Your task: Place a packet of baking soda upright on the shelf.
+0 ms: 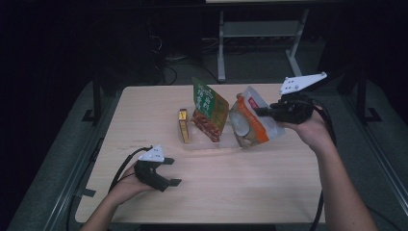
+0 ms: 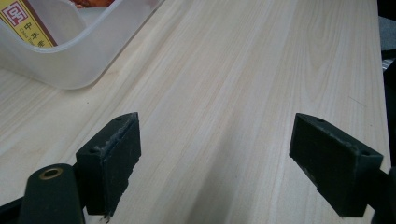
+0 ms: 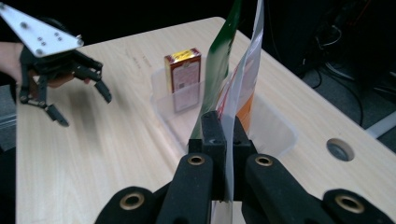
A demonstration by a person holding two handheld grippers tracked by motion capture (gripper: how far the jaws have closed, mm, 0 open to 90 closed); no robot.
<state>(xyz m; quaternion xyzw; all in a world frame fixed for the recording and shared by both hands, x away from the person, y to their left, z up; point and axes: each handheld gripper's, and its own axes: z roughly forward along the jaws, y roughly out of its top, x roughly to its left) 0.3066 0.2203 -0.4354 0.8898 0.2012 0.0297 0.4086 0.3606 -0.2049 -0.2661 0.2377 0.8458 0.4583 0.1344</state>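
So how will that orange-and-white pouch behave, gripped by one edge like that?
Likely floppy: the right gripper pinches only a thin film edge of the orange-and-white pouch, which hangs tilted over the clear tub. It probably is light, lifted by that pinch alone. The glossy film could slip.

The small yellow and red box [image 2: 29,23] standing in the clear plastic tub [image 2: 93,51] carries a red square seal with a white Chinese character, and under it two dark characters, the first one "中". Below them is a line of small Latin letters, too tiny to read. The printing on the green pouch [image 1: 210,109] and on the orange and white pouch [image 1: 250,122] is too blurred to read.
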